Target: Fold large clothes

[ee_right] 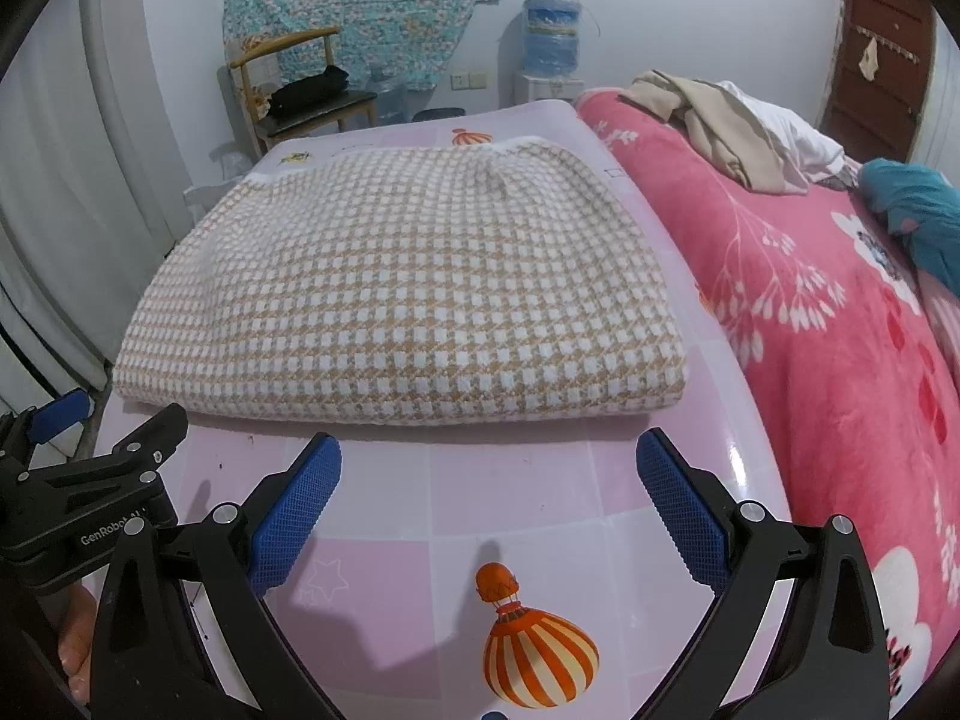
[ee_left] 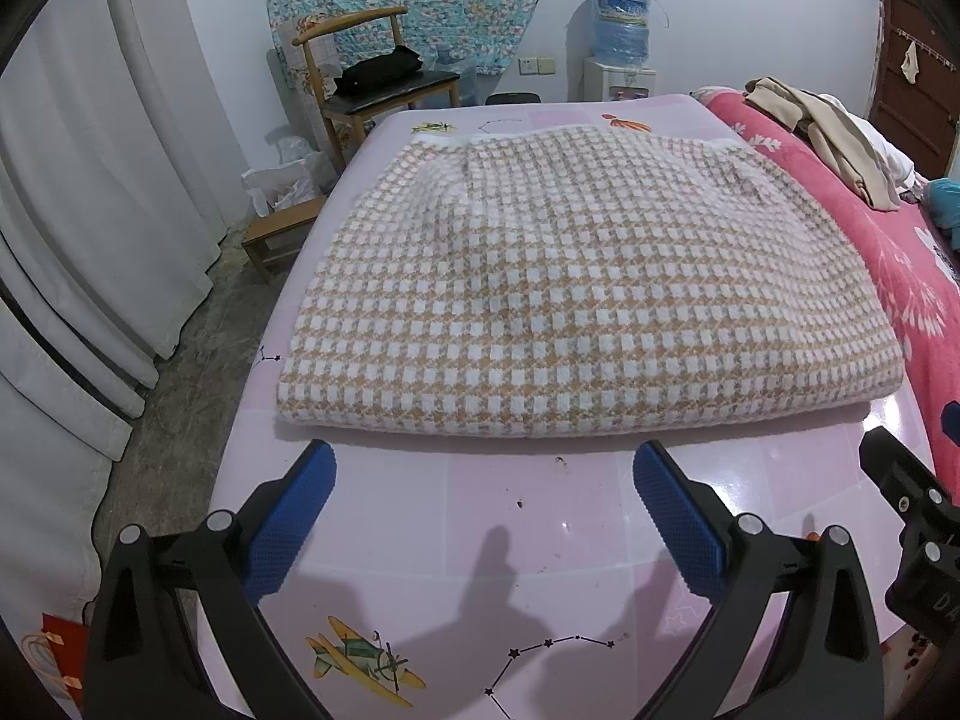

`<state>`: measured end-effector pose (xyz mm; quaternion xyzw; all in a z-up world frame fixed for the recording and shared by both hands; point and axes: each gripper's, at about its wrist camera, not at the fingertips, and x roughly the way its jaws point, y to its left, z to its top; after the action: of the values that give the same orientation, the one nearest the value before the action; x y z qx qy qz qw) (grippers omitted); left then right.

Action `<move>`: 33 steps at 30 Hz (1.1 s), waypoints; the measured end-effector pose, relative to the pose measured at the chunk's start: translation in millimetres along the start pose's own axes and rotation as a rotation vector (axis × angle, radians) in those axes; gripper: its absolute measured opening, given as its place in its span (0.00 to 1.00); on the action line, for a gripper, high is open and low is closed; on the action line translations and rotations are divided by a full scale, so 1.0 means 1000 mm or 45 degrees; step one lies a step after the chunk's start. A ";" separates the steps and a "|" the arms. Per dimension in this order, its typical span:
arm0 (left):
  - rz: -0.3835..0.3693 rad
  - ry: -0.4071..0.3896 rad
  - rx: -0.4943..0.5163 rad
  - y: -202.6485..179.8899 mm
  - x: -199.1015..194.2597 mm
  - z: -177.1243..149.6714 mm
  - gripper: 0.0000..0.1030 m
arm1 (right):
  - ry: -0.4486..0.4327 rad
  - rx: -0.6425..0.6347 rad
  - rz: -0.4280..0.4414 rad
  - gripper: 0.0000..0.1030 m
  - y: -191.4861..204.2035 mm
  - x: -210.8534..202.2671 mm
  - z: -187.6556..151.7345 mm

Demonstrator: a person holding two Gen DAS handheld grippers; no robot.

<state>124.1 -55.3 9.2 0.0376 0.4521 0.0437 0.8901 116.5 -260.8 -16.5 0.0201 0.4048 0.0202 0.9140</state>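
The garment [ee_left: 576, 294] is a thick knit in a small tan-and-white check, folded into a flat, roughly rectangular bundle with rounded corners. It lies on the pink desk [ee_left: 480, 516], filling the middle of the left wrist view and stretching toward 12 o'clock. Its doubled fold edge faces 6 o'clock; a white trim edge shows at the far end

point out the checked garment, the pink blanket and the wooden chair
checked garment [ee_left: 576, 294], left wrist view, middle of its folded top face
pink blanket [ee_right: 840, 360], right wrist view, flat part beside the mat
wooden chair [ee_left: 351, 24], left wrist view, curved top rail of the backrest
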 end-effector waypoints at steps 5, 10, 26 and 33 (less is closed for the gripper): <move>-0.001 0.001 -0.001 0.001 0.000 0.000 0.95 | -0.001 -0.001 0.000 0.92 0.000 0.000 0.000; -0.002 -0.001 -0.002 0.001 -0.001 0.001 0.95 | 0.002 -0.008 0.003 0.92 -0.001 0.000 0.000; -0.004 0.001 -0.005 0.002 -0.001 0.001 0.95 | 0.006 -0.018 0.008 0.92 0.000 0.000 0.000; -0.004 0.001 -0.004 0.003 -0.001 0.002 0.95 | 0.007 -0.015 0.006 0.92 0.001 -0.001 0.001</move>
<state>124.9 -52.5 10.9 0.0353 0.4526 0.0430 0.8900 116.5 -259.6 -15.6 0.0155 0.4070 0.0248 0.9130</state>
